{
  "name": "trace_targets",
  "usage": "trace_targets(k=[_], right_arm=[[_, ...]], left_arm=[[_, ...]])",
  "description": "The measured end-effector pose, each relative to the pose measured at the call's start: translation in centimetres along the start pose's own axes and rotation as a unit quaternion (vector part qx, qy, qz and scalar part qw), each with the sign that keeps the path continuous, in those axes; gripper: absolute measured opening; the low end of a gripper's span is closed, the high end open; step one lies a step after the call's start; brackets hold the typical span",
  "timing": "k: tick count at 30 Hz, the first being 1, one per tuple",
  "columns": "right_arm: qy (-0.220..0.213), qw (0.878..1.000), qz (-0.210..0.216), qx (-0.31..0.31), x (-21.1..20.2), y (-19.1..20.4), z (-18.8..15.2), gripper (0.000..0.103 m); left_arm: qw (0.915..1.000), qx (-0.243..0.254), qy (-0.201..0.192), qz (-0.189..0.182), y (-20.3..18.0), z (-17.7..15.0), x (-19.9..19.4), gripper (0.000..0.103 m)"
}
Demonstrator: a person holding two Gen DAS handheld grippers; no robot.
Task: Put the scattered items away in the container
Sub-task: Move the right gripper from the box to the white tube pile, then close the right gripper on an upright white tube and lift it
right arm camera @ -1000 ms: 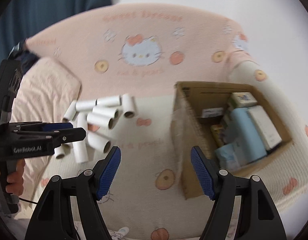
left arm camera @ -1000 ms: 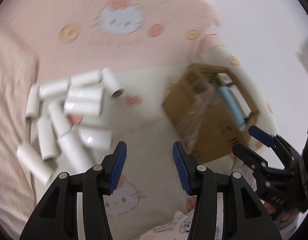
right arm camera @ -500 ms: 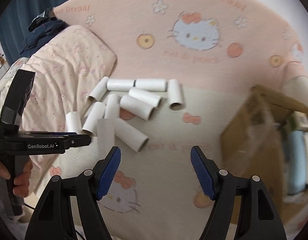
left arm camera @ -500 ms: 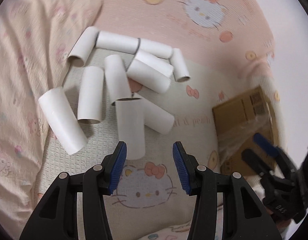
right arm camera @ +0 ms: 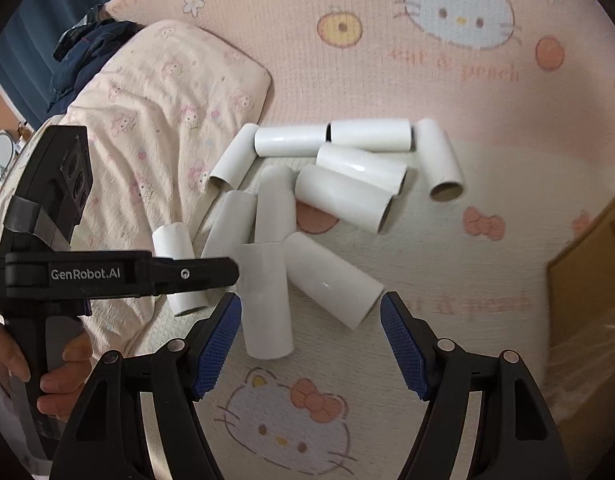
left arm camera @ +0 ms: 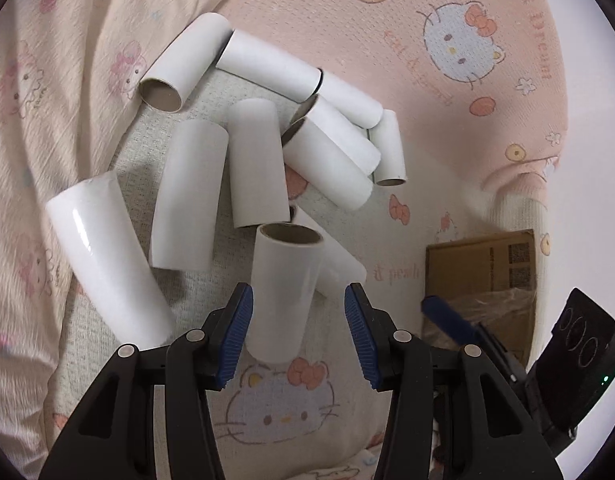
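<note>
While open, the left claw (left arm camera: 297, 330) straddles a roll (left arm camera: 285, 292) (untouched).

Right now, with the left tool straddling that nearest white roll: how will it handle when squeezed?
The nearest roll shows a hollow cardboard core, so it is probably light and may crush under a hard squeeze. Its glossy wrap could be slippery against the left tool pads. Being a cylinder lying on soft bedding, it may roll if nudged sideways.
</note>
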State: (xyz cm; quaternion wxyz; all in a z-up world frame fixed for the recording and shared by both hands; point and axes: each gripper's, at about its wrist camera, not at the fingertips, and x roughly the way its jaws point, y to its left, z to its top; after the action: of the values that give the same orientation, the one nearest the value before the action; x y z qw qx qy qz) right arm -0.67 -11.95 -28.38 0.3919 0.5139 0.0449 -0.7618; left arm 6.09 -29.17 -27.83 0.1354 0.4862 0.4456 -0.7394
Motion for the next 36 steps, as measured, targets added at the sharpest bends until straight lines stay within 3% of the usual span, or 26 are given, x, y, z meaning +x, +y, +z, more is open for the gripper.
trace_targets(k=[10,14,21,27,30,36], right_arm=[[0.026,0.999,0.034,0.010,3.6,0.5,-0.3,0.070],[0.043,0.998,0.054,0.013,5.3,0.6,-0.6,0.070],[0.037,0.995,0.090,0.033,6.8,0.4,-0.6,0.070],[0.036,0.993,0.106,0.045,7.6,0.0,-0.4,0.060],[0.043,0.991,0.116,0.048,7.8,0.1,-0.4,0.048],[0.041,0.990,0.123,0.056,8.1,0.2,-0.5,0.047]], left_arm=[[0.9999,0.002,0.016,0.003,-0.1,0.5,2.0,0.048],[0.9995,0.005,0.023,0.023,-0.2,0.8,2.7,0.043],[0.9996,0.002,0.022,0.019,0.1,0.9,2.9,0.042],[0.9996,-0.007,0.020,0.021,0.1,0.9,2.9,0.042],[0.9996,-0.014,0.019,0.018,0.1,0.9,3.0,0.042],[0.9995,-0.005,0.016,0.027,-0.1,0.8,3.0,0.042]])
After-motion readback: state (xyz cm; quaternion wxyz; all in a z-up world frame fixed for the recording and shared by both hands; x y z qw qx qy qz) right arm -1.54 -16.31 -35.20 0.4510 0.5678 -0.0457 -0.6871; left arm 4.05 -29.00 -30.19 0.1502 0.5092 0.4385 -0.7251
